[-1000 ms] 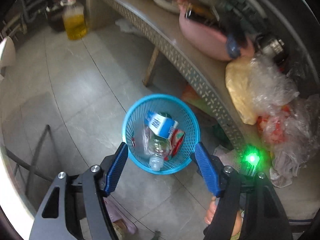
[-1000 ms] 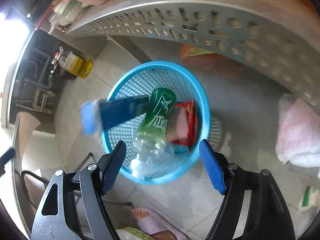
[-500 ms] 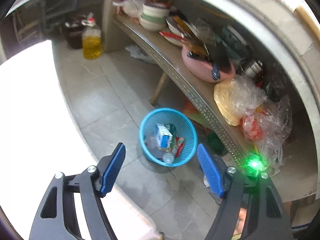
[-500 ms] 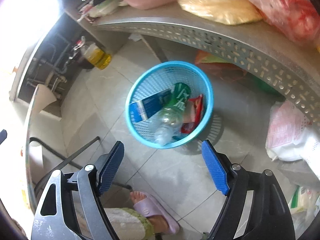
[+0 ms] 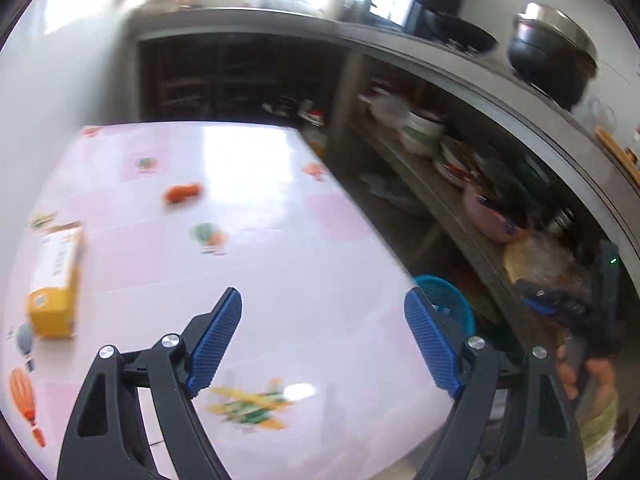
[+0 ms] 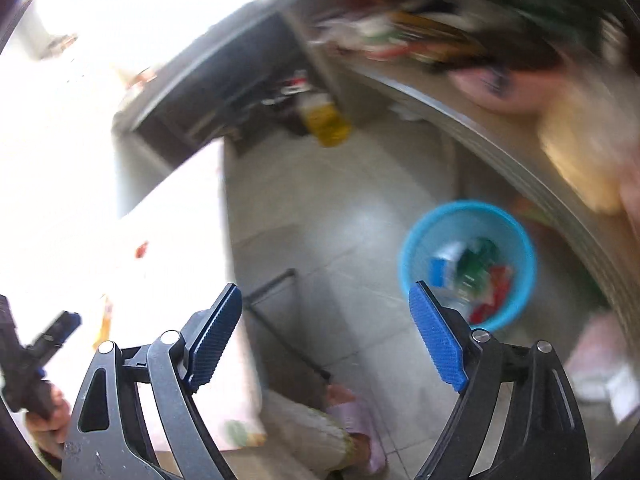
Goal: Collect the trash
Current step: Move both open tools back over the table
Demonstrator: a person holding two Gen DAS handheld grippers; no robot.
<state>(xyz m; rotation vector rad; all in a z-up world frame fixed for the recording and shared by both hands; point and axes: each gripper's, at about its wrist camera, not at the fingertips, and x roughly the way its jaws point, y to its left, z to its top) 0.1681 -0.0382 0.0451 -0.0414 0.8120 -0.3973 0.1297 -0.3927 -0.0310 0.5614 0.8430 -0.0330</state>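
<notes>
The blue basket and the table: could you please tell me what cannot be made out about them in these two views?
- Basket, right wrist view: motion blur smears its contents into blue, green and red patches; a finger covers its near rim.
- Basket, left wrist view: mostly hidden behind the table edge and a finger.
- Yellow box on the table, left wrist view: print too blurred to read.
- Table, right wrist view: washed out by glare.

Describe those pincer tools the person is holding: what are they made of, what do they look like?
Each gripper, left and right, is a black skeletal frame with cut-outs and silver pivot screws. The two fingers end in ribbed blue pads. No cables show.
</notes>
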